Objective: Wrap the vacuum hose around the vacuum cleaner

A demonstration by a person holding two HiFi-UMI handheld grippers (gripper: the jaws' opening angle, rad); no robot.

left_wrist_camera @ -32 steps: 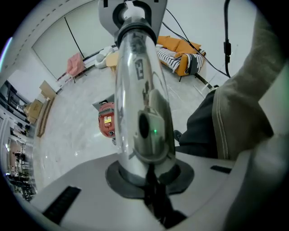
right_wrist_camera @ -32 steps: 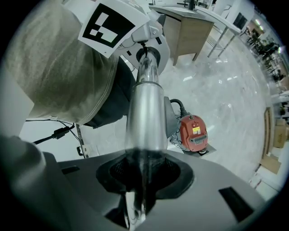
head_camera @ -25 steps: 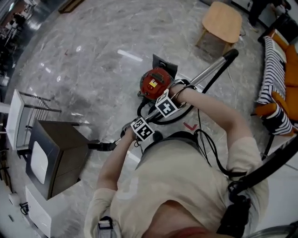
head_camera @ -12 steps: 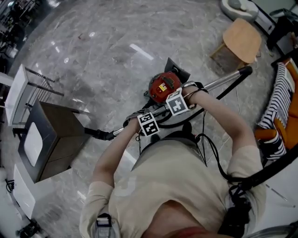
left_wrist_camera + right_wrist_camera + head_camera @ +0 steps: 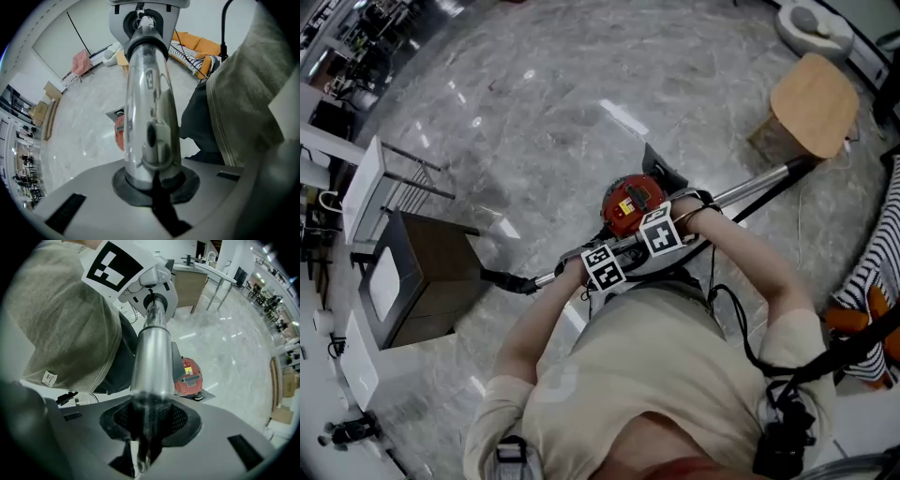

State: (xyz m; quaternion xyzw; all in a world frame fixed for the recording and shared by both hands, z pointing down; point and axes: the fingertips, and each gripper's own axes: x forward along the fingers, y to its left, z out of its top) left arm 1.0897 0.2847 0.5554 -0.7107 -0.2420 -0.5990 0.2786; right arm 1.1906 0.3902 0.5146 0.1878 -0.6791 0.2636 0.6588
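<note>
The red vacuum cleaner (image 5: pixel 630 204) stands on the marble floor, just beyond my hands. A long metal wand tube (image 5: pixel 750 187) runs from its black nozzle end (image 5: pixel 502 278) at the left up to the right. My left gripper (image 5: pixel 603 267) is shut on this tube (image 5: pixel 147 108); its jaws (image 5: pixel 154 183) have just been closing, with the tube between them. My right gripper (image 5: pixel 661 232) is shut on the same tube (image 5: pixel 152 362) further along, its jaws (image 5: pixel 147 427) clamped round it. The black hose (image 5: pixel 698 246) curves under my right wrist, mostly hidden. The vacuum also shows below in both gripper views (image 5: pixel 188 376) (image 5: pixel 119 136).
A dark cabinet (image 5: pixel 422 281) and a white metal rack (image 5: pixel 370 183) stand at the left. A wooden stool (image 5: pixel 811 103) is at the upper right, and a chair with a striped cloth (image 5: pixel 872 281) at the right edge. The person's body fills the bottom of the head view.
Both grippers have carried the wand sideways together, and it now lies flatter across the picture, close over the vacuum. The head view has swung, so stool and cabinet have shifted.
</note>
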